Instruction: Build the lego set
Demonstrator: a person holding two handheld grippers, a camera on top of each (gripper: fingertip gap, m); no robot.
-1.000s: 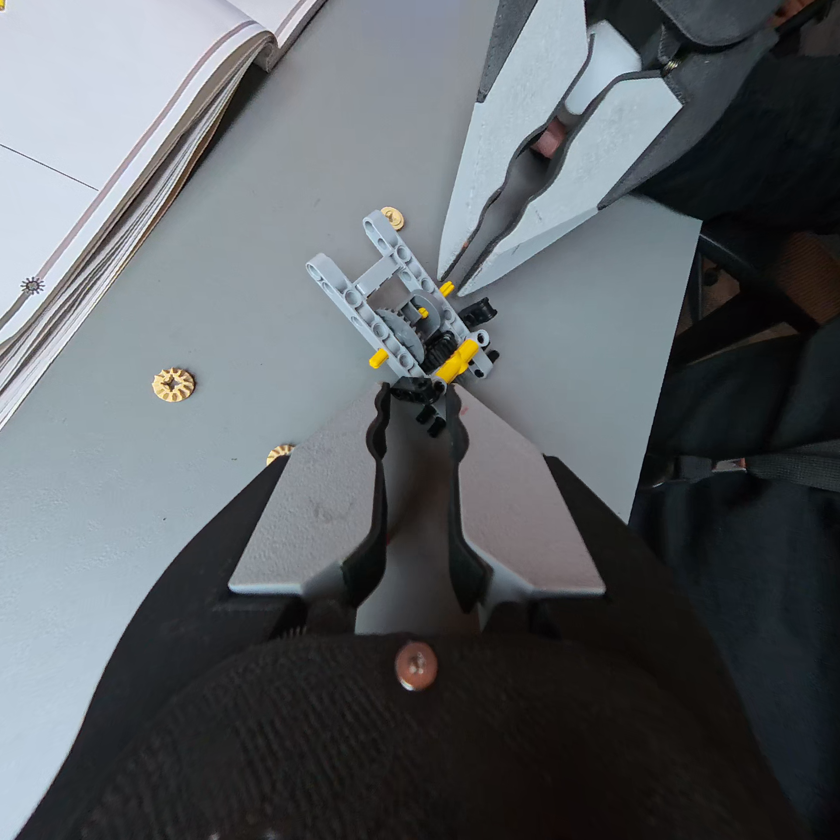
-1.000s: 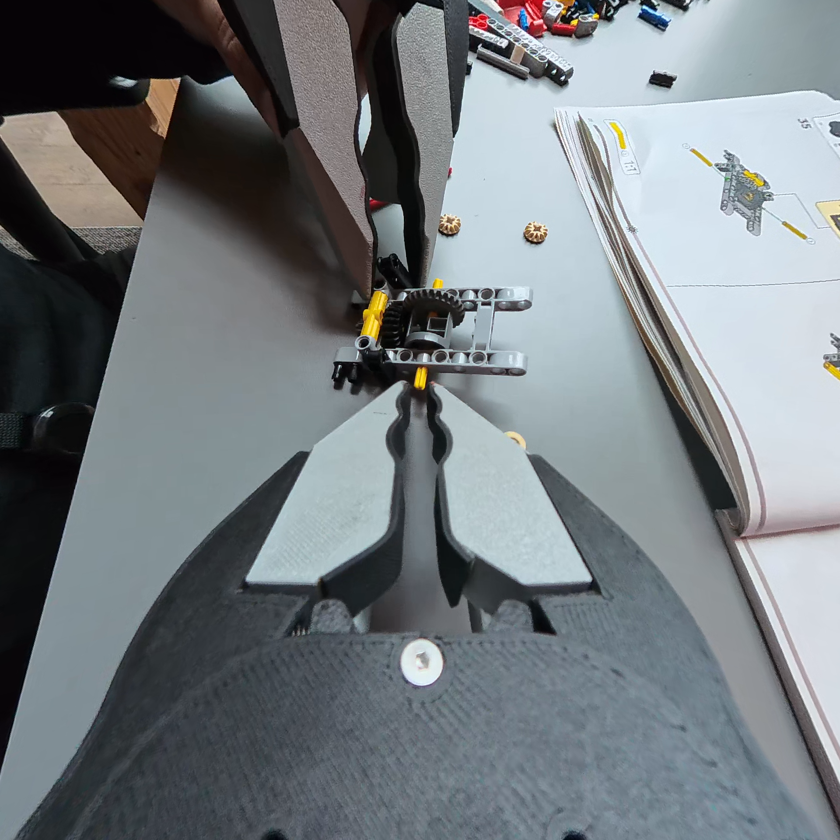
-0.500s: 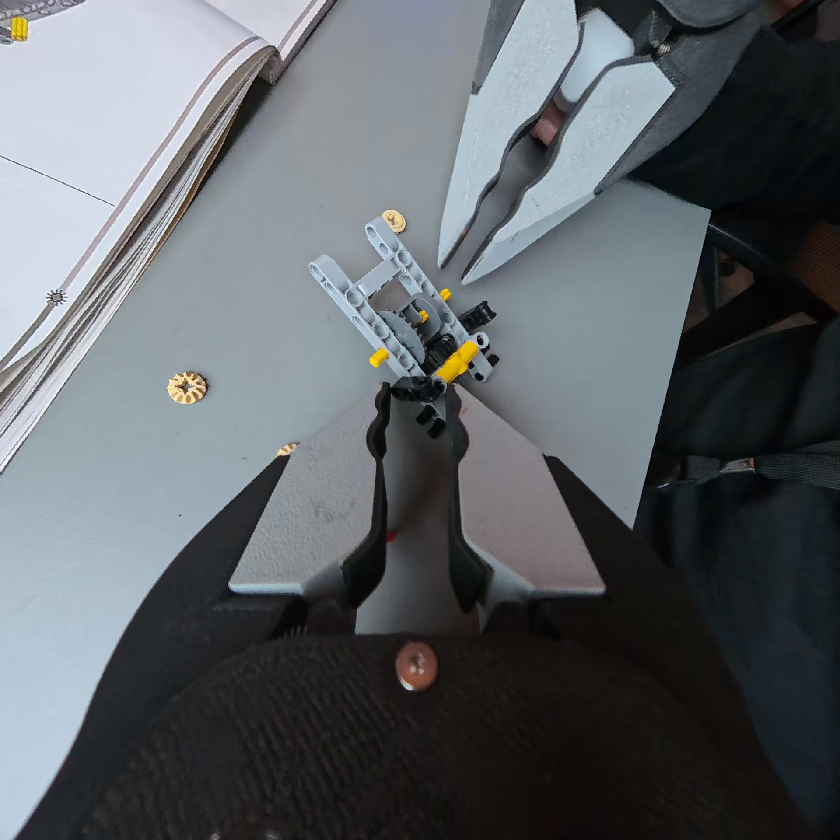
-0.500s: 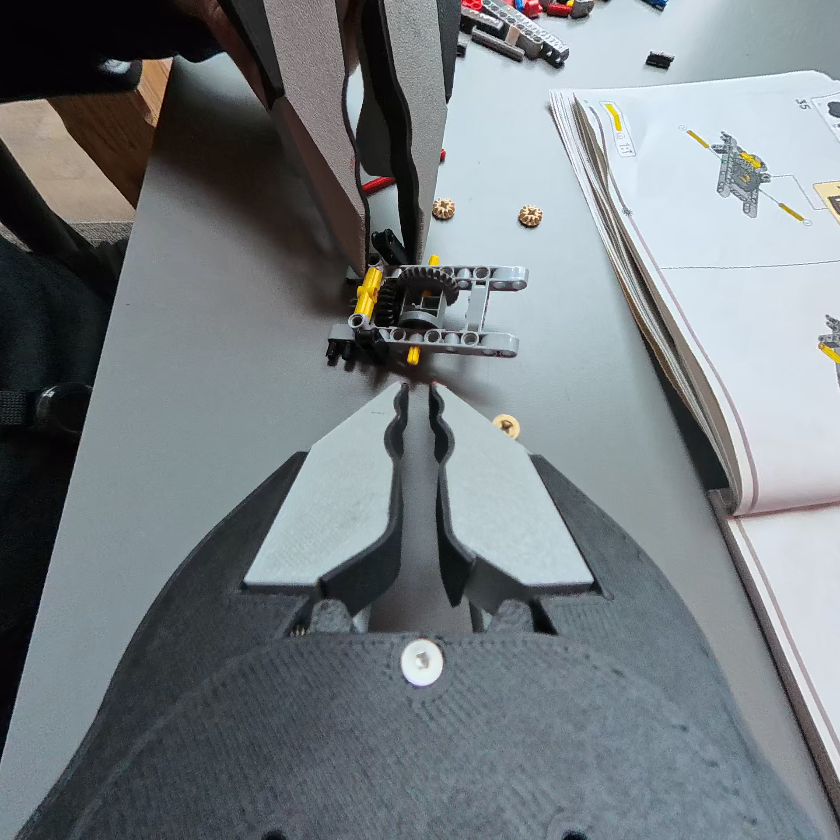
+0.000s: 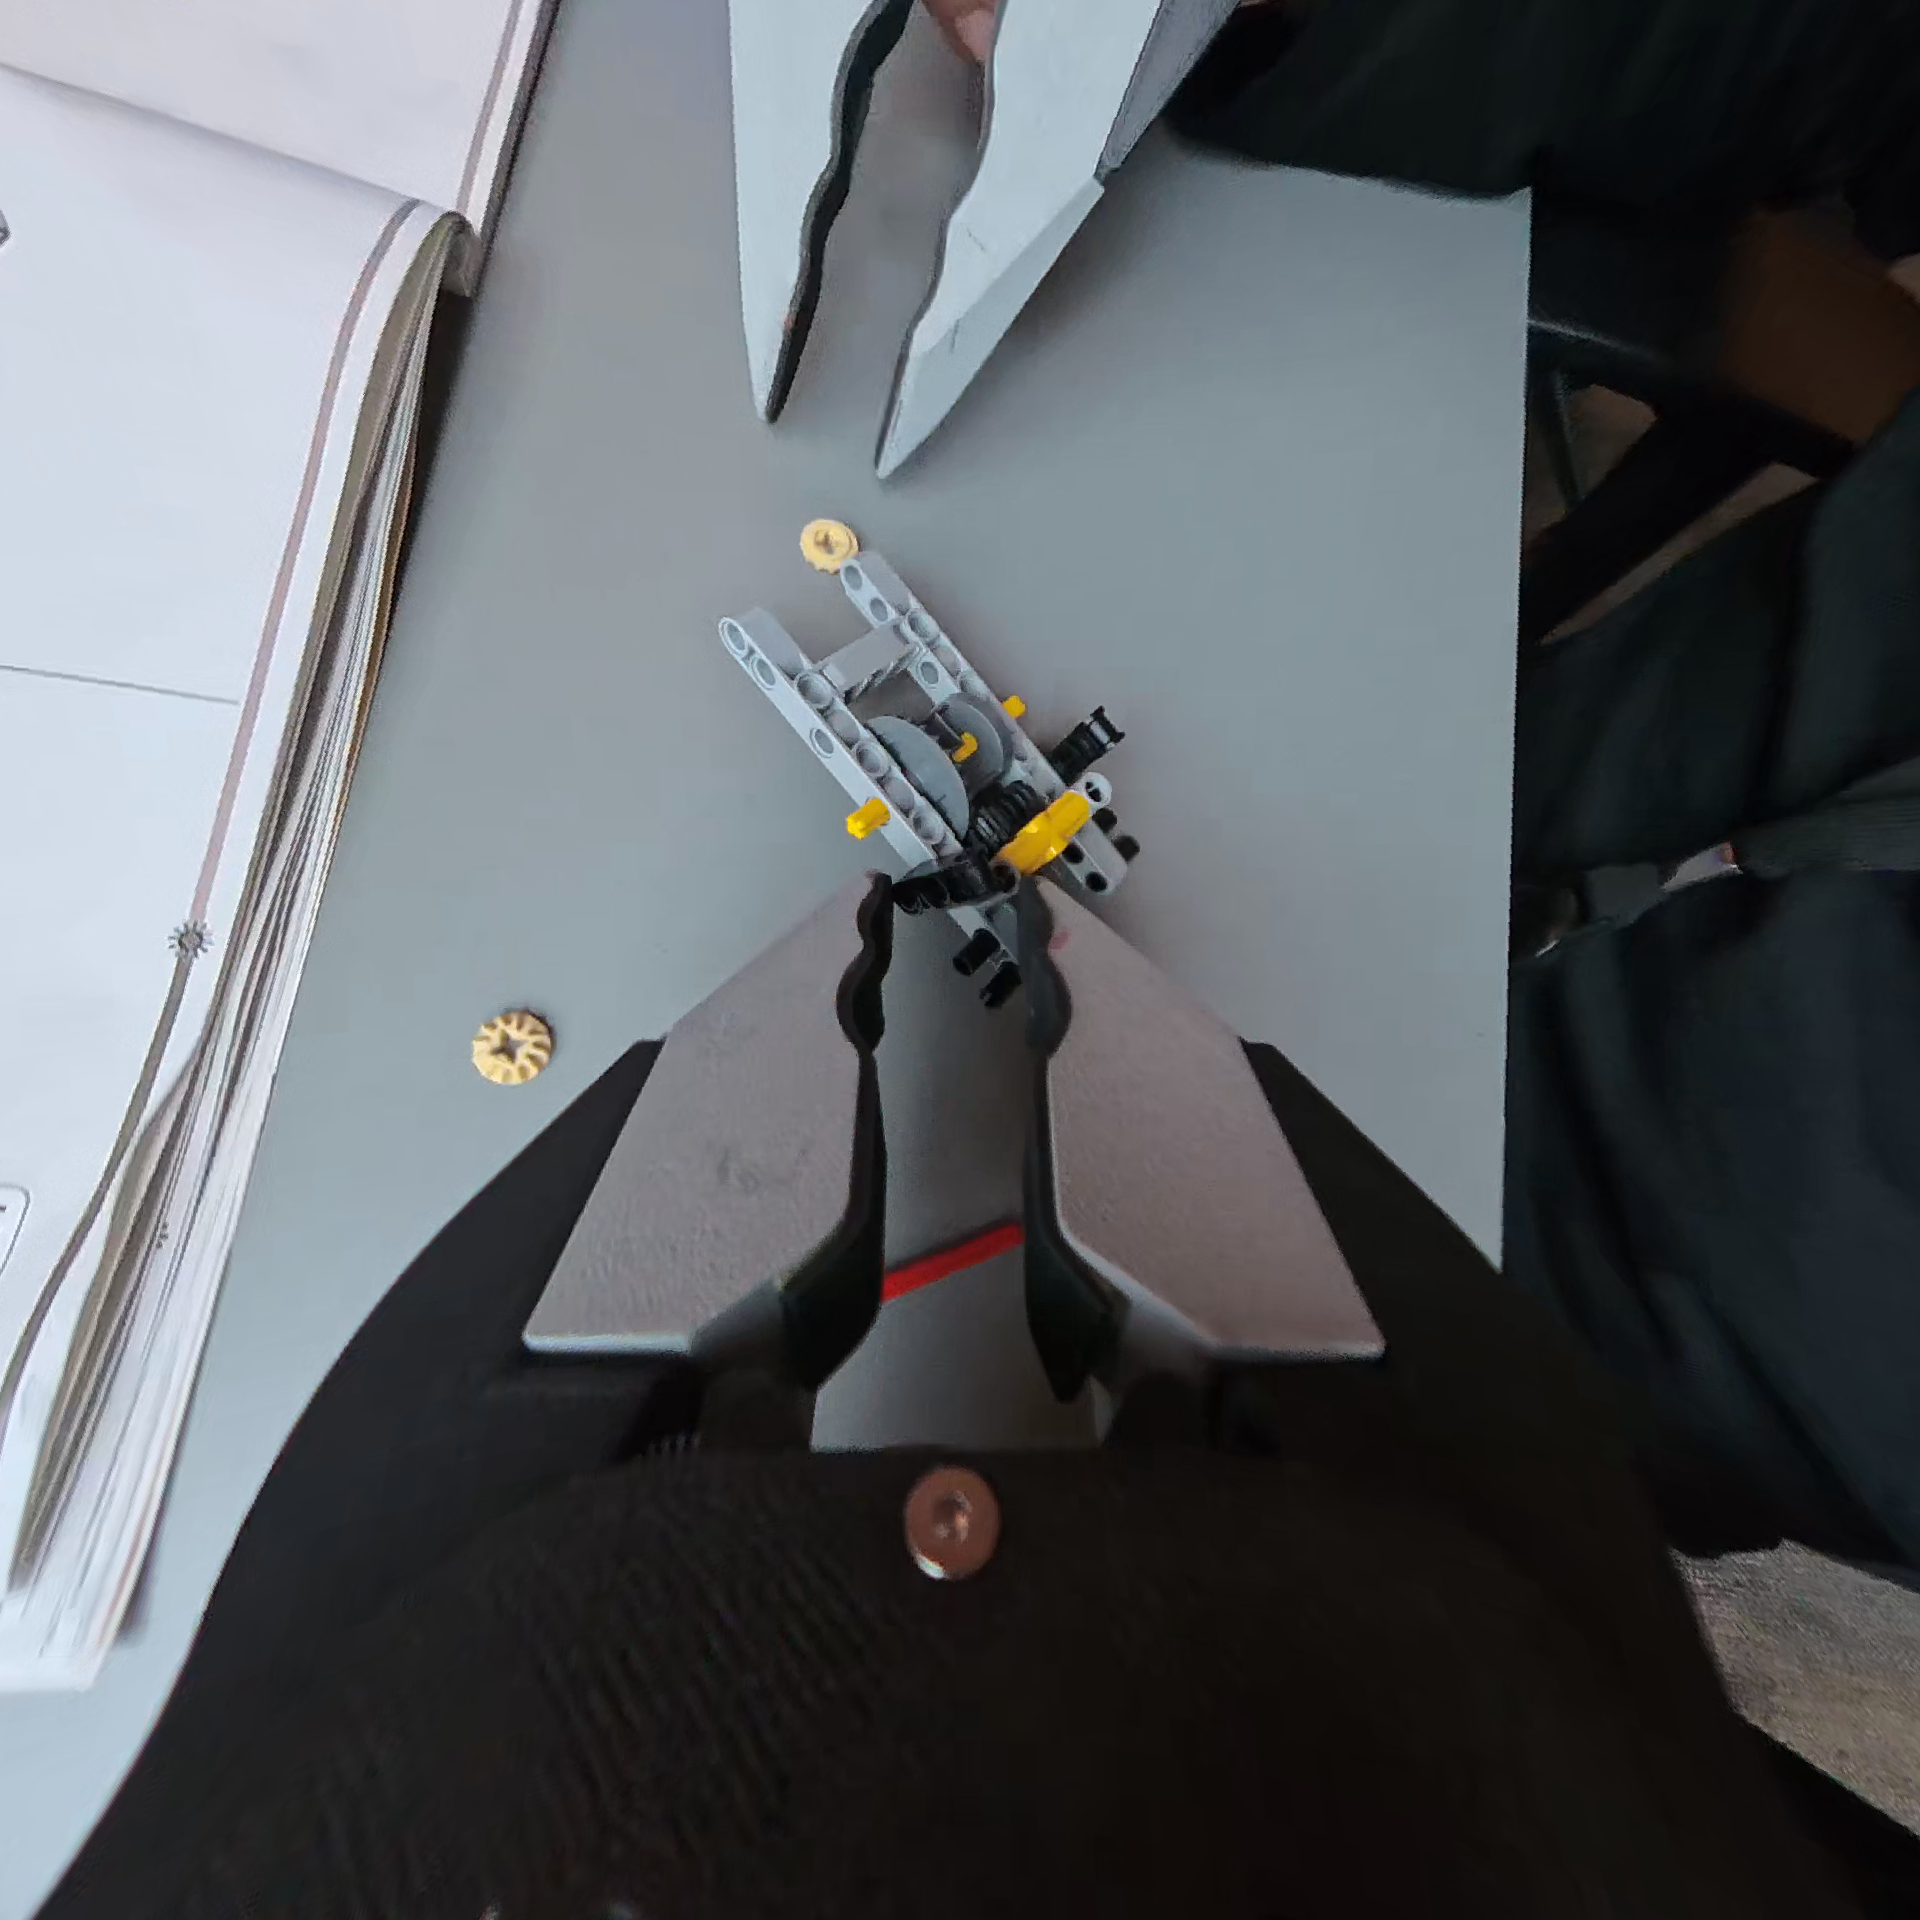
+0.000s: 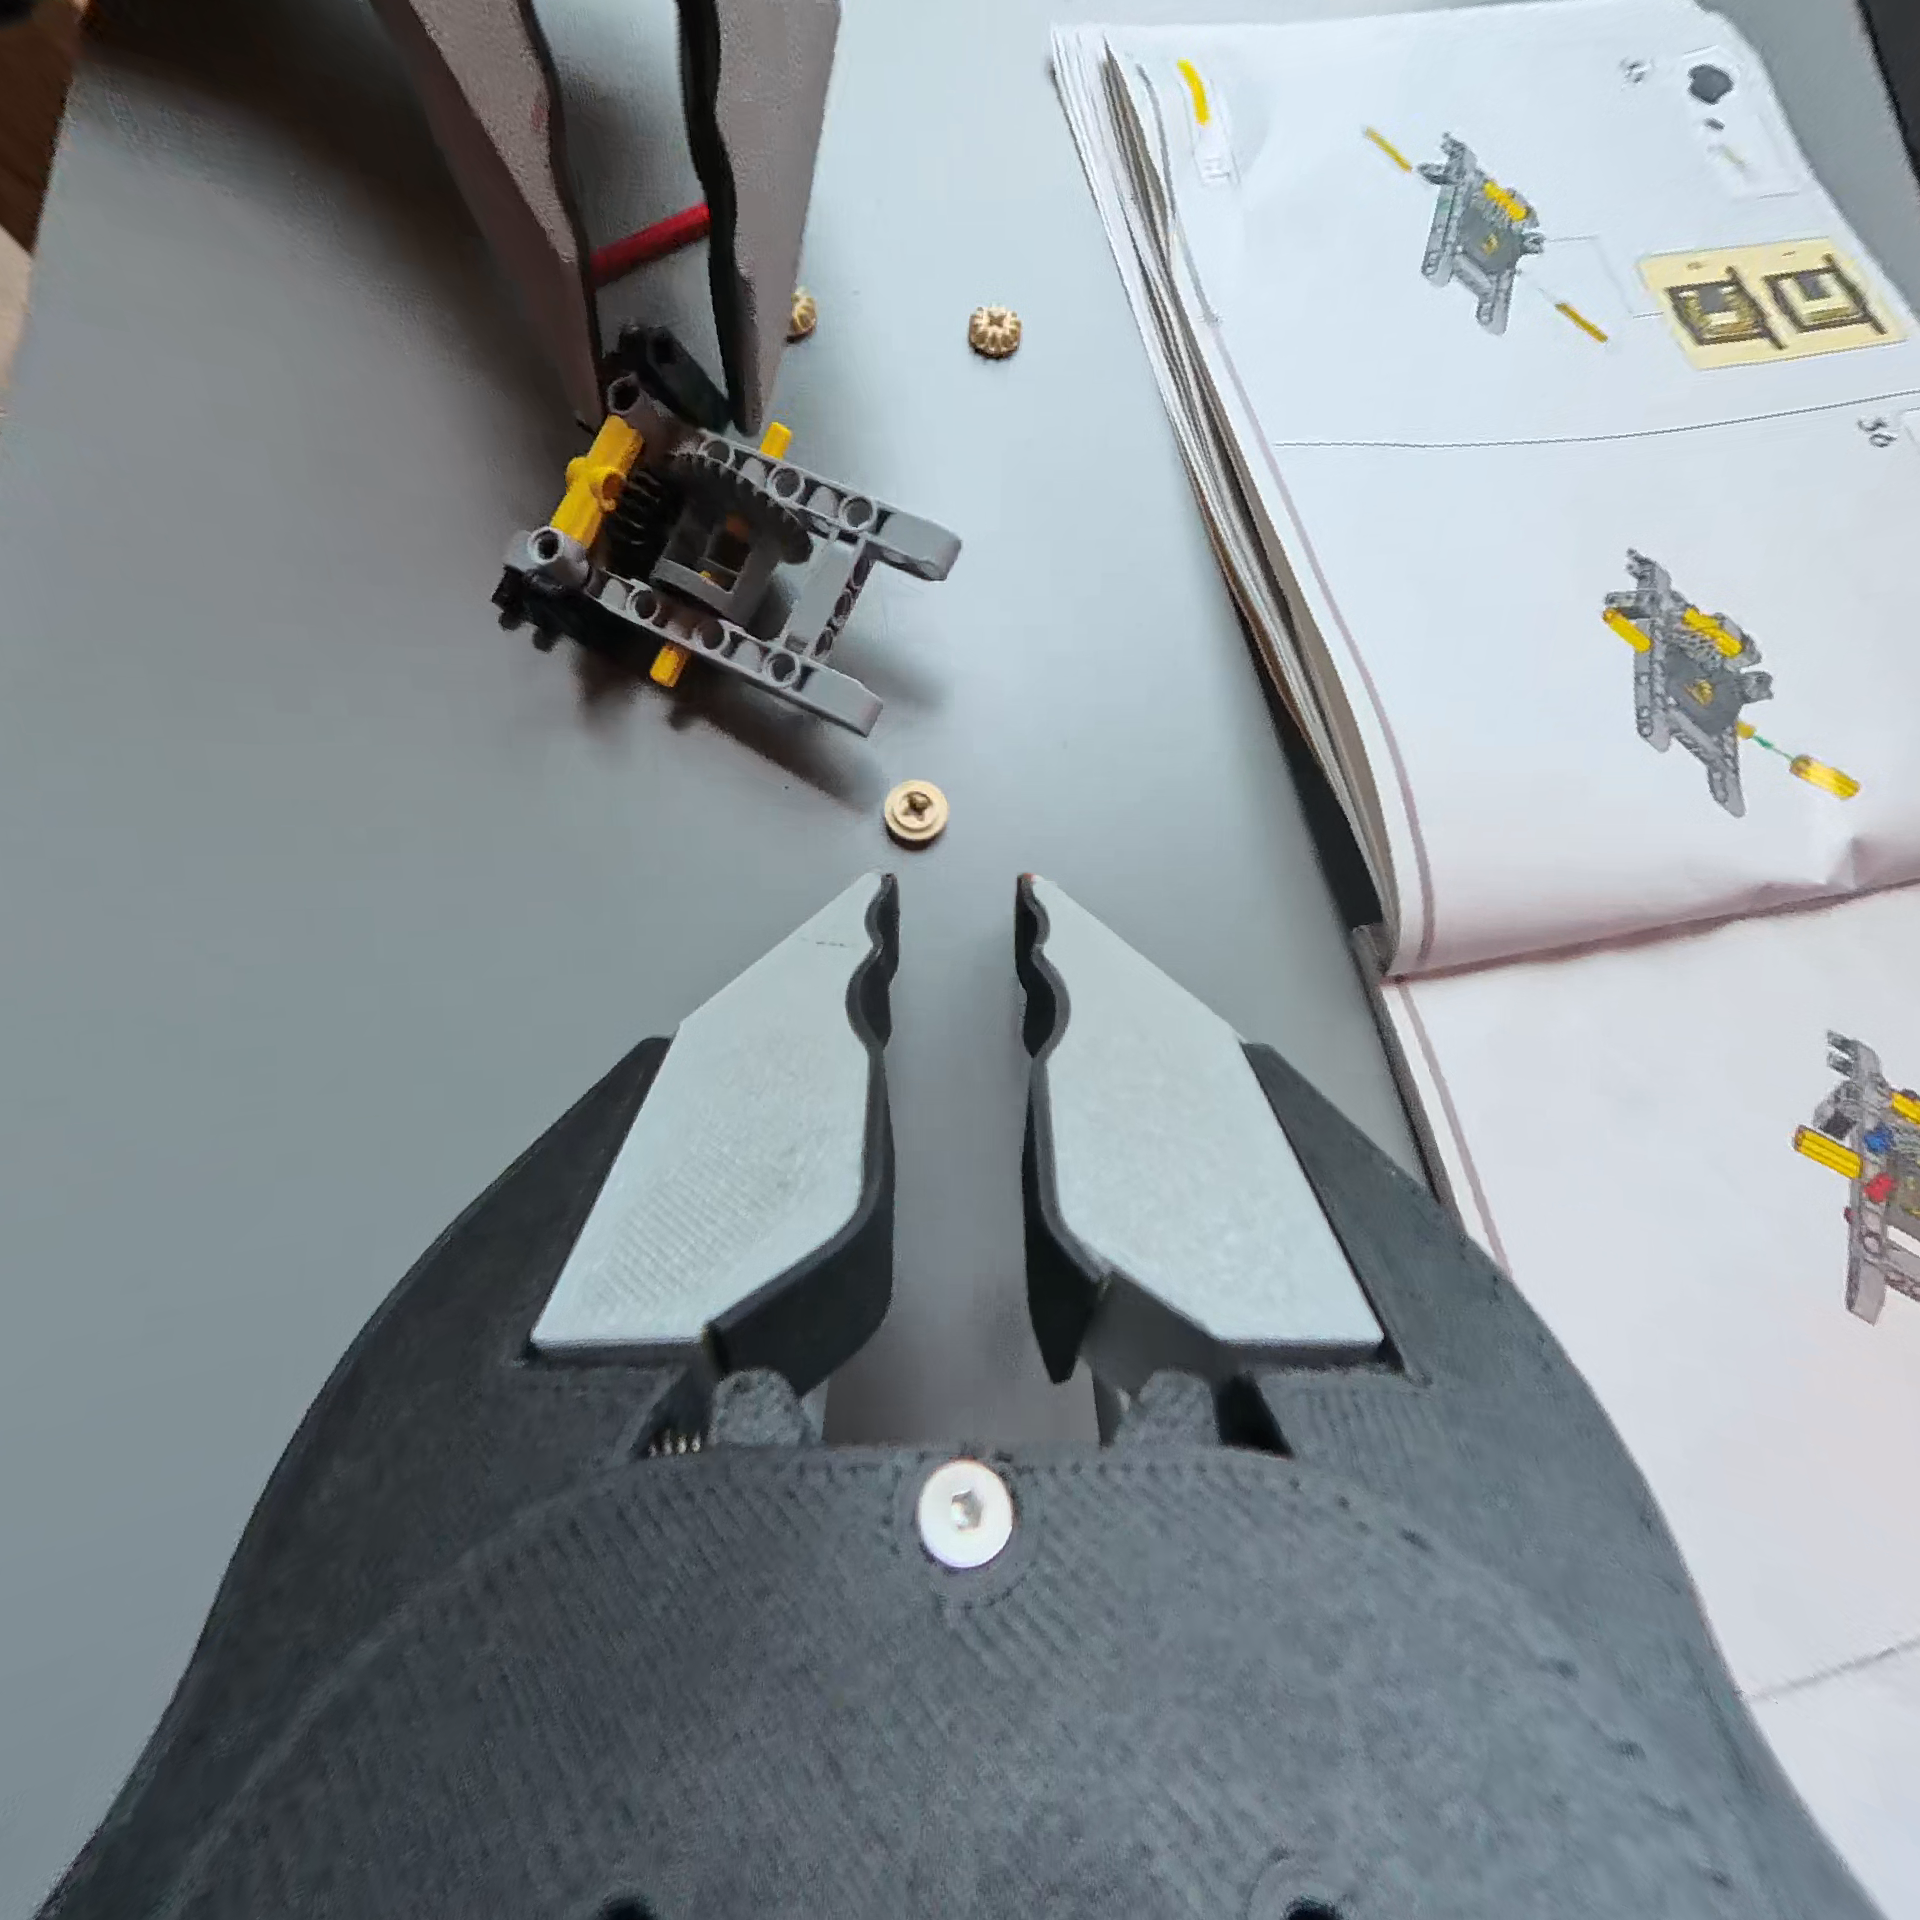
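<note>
A grey Technic frame assembly (image 5: 831,696) with a gear, yellow axles and black pins lies on the grey table (image 5: 1299,520). My left gripper (image 5: 951,891) is shut on the assembly's black end and holds it against the table. The assembly also shows in the right wrist view (image 6: 727,566), with the left gripper (image 6: 670,410) at its far end. My right gripper (image 6: 956,883) is open and empty, a short way back from the assembly. A small tan bush (image 6: 915,812) lies just ahead of its tips. In the left wrist view the right gripper (image 5: 831,445) hangs open beyond the assembly.
An open instruction booklet (image 6: 1558,468) lies beside the assembly and also shows in the left wrist view (image 5: 156,623). Tan gears (image 6: 995,330) (image 5: 512,1046) and a red axle (image 6: 649,244) lie loose. The table edge (image 5: 1517,727) and a person's dark clothing are close by. One gripper's finger ends stand about 11 centimeters off the other's.
My right gripper has let go of the yellow axle end, pulled back from the assembly and opened. The left gripper keeps its hold, and the assembly has turned slightly.
</note>
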